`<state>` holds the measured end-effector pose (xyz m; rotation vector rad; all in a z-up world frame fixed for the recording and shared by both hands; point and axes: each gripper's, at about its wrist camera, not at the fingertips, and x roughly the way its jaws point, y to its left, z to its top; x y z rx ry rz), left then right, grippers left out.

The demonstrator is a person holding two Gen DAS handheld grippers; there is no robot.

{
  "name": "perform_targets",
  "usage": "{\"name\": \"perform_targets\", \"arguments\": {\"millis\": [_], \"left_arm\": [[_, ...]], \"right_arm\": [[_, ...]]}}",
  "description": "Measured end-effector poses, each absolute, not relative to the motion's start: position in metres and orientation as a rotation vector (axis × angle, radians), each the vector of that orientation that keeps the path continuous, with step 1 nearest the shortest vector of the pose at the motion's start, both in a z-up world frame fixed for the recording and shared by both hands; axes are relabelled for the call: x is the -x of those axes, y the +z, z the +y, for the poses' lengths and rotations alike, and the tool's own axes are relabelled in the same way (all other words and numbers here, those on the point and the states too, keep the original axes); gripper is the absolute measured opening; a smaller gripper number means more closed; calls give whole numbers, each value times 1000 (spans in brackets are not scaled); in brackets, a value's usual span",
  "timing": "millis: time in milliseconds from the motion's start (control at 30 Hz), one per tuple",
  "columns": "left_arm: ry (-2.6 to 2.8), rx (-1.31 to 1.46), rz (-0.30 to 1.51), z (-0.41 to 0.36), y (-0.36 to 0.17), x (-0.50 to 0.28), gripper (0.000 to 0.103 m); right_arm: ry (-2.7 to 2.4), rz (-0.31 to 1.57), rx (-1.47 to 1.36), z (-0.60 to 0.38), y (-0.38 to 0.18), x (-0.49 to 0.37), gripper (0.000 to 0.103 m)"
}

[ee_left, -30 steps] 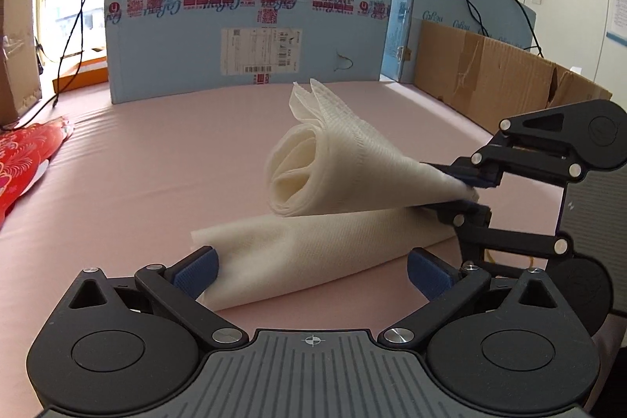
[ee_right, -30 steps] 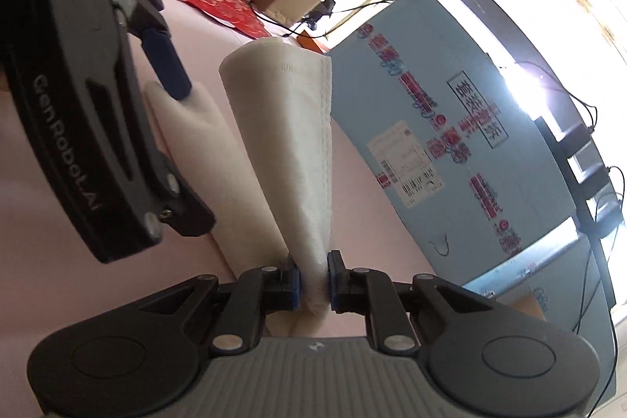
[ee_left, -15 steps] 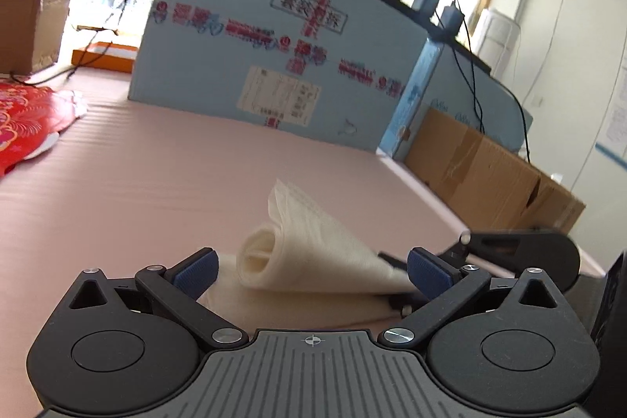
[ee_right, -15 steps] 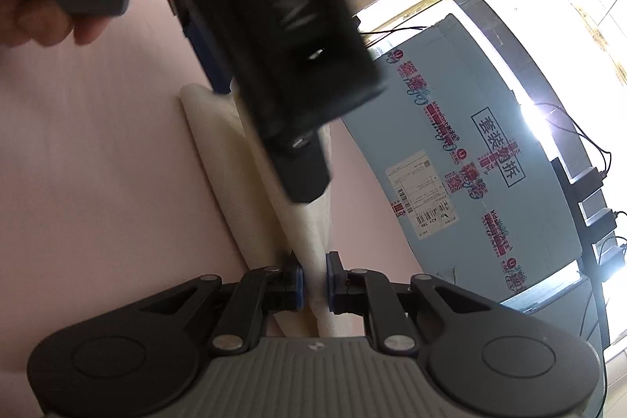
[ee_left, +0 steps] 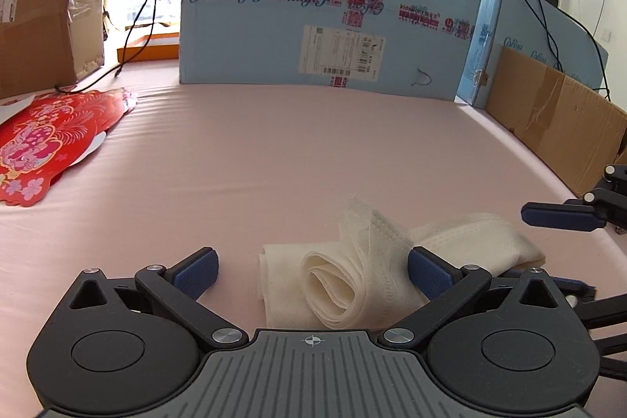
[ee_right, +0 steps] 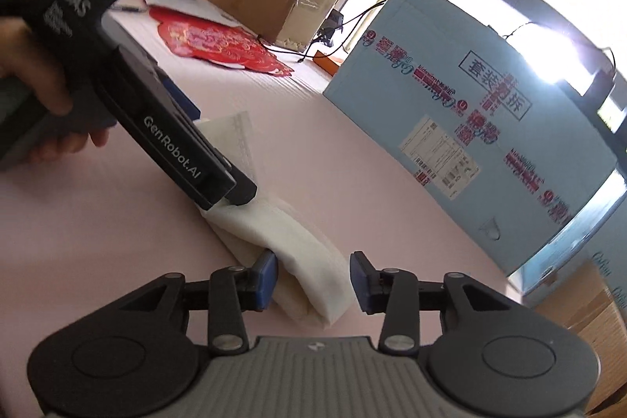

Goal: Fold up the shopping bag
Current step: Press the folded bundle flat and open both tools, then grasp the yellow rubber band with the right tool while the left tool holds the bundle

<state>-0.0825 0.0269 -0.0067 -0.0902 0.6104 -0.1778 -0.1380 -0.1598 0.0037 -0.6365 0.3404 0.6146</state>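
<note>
as my right claw (ee_right: 313, 281) opens, the bag (ee_right: 298, 261) it pinched a second ago lies folded on the pink table (ee_left: 313, 151), loose between its pads. left claw (ee_left: 311, 271) spread wide, empty. fold looks placed.

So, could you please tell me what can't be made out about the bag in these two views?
- Left wrist view: the near edge of the shopping bag is hidden behind the left gripper body.
- Right wrist view: the bag's far end sits behind the left gripper's housing.
- Both views: handles indistinguishable among the folds.
</note>
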Motion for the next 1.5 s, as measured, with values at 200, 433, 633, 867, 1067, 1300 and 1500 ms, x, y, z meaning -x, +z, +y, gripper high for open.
{"name": "perform_targets", "arguments": {"millis": [200,433,633,867,1067,1300,1500], "left_arm": [[-196,100,611,30,-5,82,103],[-126,18,483,28,9,95,103],[-196,-141,270,-1,33,129,98],[-435,-212,348,-33,27,120,33],[-460,-238,501,-34,1,97,32],[-482,-192,511,-25,-2,96,33],[-483,-190,505,-23,-2,97,33]], "right_arm": [[773,467,151,-201,29,105,39],[661,535,204,-189,9,89,18],[635,519,212,-186,4,95,19],[661,516,157,-193,2,90,19],[724,523,137,-213,10,95,21],[615,627,132,-261,22,102,26],[601,713,309,-244,11,108,27]]}}
